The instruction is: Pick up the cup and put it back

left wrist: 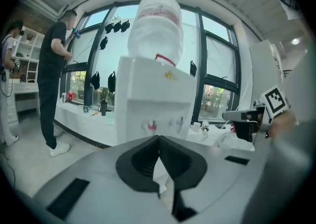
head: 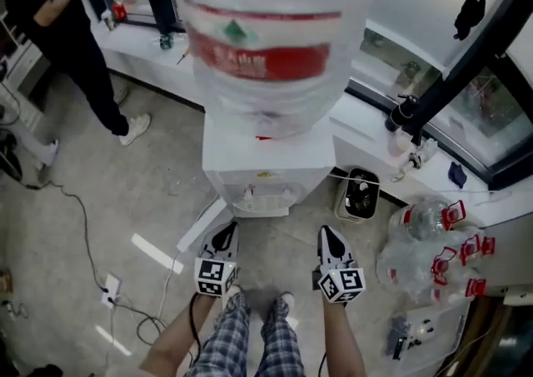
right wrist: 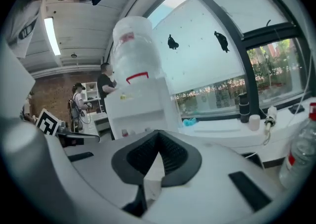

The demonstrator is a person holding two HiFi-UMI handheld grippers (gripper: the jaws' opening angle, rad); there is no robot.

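The cup is too small and blurred to tell: the tap recess point(head: 265, 199) of the water dispenser point(head: 266, 151) shows only pale, indistinct shapes.

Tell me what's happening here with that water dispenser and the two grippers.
A person stands facing a white water dispenser with a large bottle on top, and holds one hand-held gripper in each hand. The left hand-held gripper and the right hand-held gripper are both shut and empty, held low and short of the dispenser. Nothing is picked up yet. Another person in black stands at the counter behind.
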